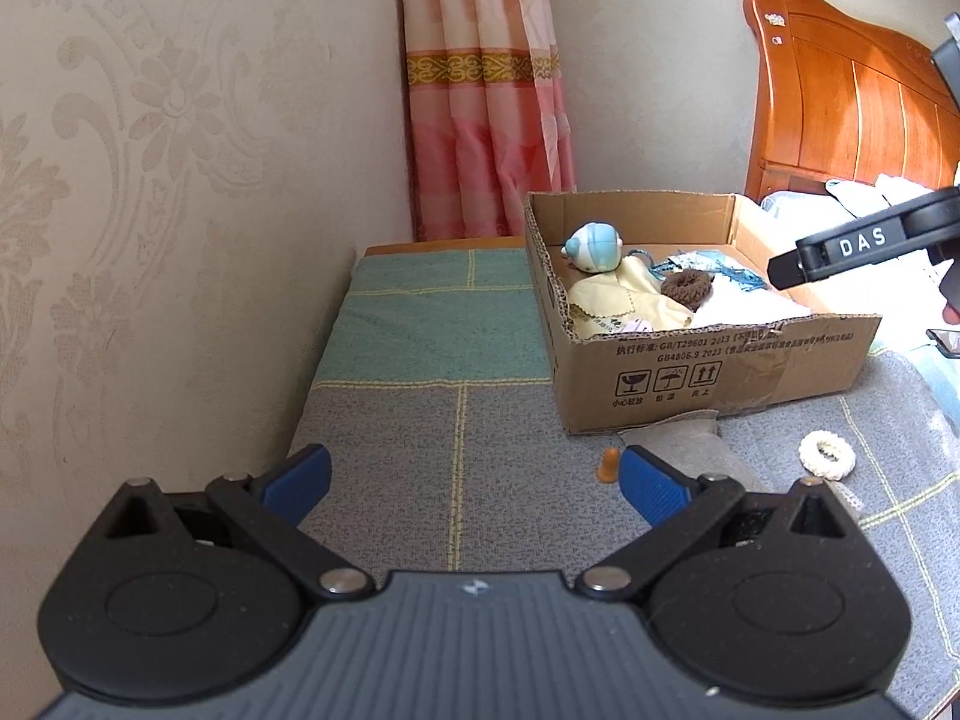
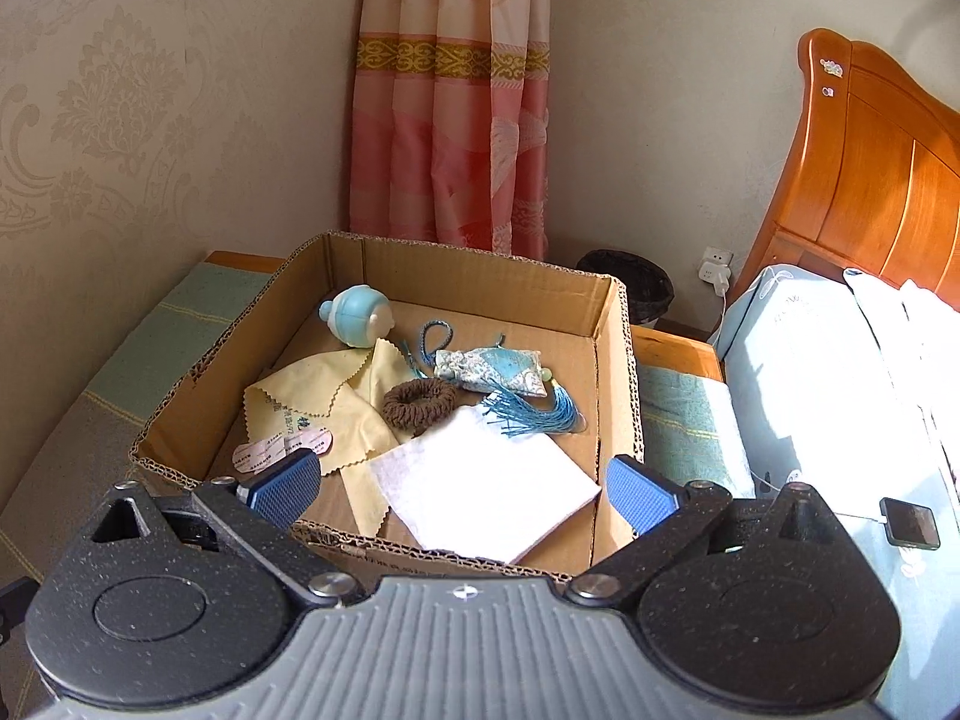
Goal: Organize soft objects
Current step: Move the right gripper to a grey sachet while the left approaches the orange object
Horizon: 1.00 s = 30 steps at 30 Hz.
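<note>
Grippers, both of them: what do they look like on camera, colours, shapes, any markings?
The left gripper and right gripper match: grey ribbed body with a small logo, black rounded housings, black linkage arms with silver pivot pins, and blue textured pads. In the left wrist view the right one's black side bears white letters DAS. No cables or sleeves show.

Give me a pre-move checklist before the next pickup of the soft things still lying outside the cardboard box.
1. Right gripper open and empty: ok.
2. Left gripper open and empty: ok.
3. White scrunchie still outside the cardboard box, on the blanket: ok as next target.
4. Small orange piece beside the left gripper's fingertip, apart from it: ok.
5. Room in the box for more: ok.
6. Whether other items remain outside: cannot tell.
</note>
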Available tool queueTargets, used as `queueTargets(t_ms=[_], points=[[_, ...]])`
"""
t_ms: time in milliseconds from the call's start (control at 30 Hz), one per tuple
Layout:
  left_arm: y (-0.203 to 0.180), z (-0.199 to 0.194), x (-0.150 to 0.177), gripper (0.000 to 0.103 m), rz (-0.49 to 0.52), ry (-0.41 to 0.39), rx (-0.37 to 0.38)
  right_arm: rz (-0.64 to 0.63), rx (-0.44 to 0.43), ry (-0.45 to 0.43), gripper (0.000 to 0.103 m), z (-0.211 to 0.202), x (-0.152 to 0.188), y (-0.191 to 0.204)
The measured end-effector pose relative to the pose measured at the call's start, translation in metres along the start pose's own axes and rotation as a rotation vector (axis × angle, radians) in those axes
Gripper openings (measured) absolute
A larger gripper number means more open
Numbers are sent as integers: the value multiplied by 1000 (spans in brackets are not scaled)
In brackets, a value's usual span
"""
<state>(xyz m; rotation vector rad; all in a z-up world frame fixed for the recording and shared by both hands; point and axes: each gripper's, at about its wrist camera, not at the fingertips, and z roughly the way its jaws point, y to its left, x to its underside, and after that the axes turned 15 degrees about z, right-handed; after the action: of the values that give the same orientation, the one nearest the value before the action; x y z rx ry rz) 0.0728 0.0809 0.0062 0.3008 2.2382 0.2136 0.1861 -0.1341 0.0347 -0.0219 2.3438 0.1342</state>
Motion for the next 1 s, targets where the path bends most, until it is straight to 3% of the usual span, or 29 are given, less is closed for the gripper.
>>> queueTargets(t_ms=[433,700,1000], points=[[-1,1,1,102,13,-6,10,39,100,246,103,32,68,-9],[0,0,2,102,14,-9,16,25,131,282,103,53,80,-3],[-4,6,4,102,18,3,32,-33,102,295,103,35,93,-4]])
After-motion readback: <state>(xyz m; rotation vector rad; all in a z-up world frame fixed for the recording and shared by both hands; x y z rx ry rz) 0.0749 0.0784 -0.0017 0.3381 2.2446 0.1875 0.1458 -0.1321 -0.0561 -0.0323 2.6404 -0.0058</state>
